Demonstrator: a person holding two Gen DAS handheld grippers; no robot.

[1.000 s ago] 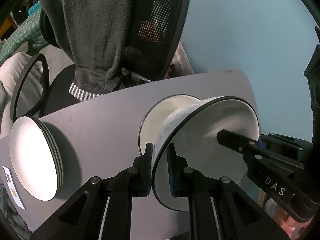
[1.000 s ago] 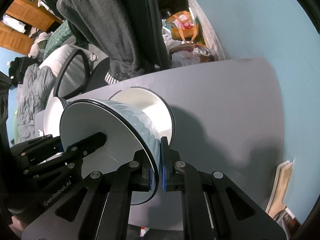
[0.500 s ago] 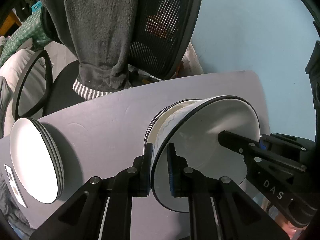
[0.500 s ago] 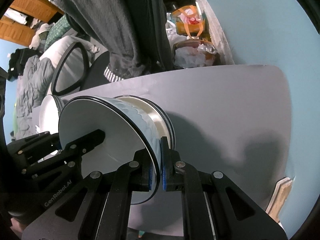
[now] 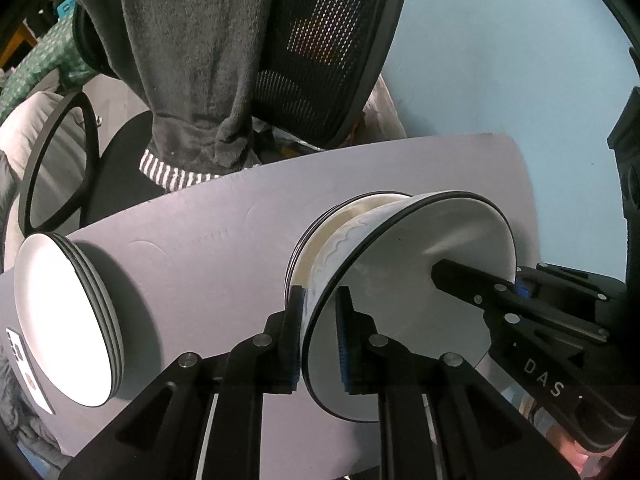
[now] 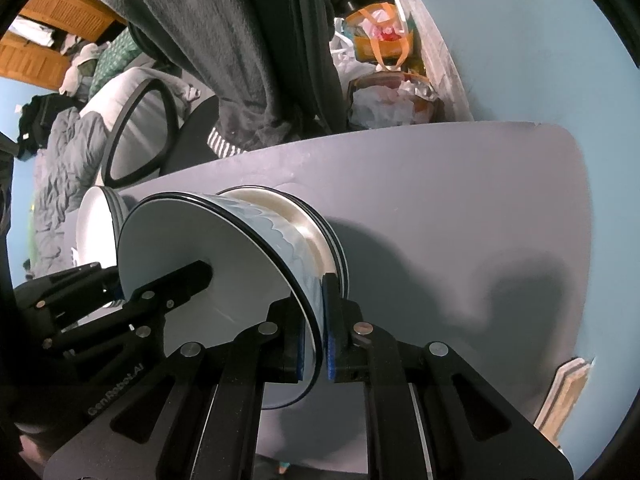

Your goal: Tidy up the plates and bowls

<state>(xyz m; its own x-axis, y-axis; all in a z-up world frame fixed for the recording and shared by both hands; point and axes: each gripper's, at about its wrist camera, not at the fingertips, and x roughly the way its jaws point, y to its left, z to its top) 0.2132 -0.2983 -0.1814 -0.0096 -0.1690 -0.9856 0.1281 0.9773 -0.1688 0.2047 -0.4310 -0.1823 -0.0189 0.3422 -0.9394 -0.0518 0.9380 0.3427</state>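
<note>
Both grippers hold one white bowl (image 5: 400, 304) with a black rim and a blue wave pattern, seen also in the right wrist view (image 6: 208, 264). My left gripper (image 5: 319, 344) is shut on its left rim. My right gripper (image 6: 316, 340) is shut on its right rim and shows in the left wrist view (image 5: 516, 288). The bowl sits partly inside a stack of like bowls (image 5: 316, 248) on the grey table (image 5: 208, 248), also seen in the right view (image 6: 320, 236). A stack of white plates (image 5: 68, 320) stands at the table's left.
An office chair (image 5: 328, 60) draped with a dark grey garment (image 5: 192, 60) stands behind the table. A blue wall (image 5: 500, 60) is on the right. Bags (image 6: 384, 68) lie on the floor beyond the table. A wooden board (image 6: 568, 396) leans near the table's right edge.
The held bowl has moved down into the stack of bowls on the table. Both grippers stayed shut on its rim and came closer to the table.
</note>
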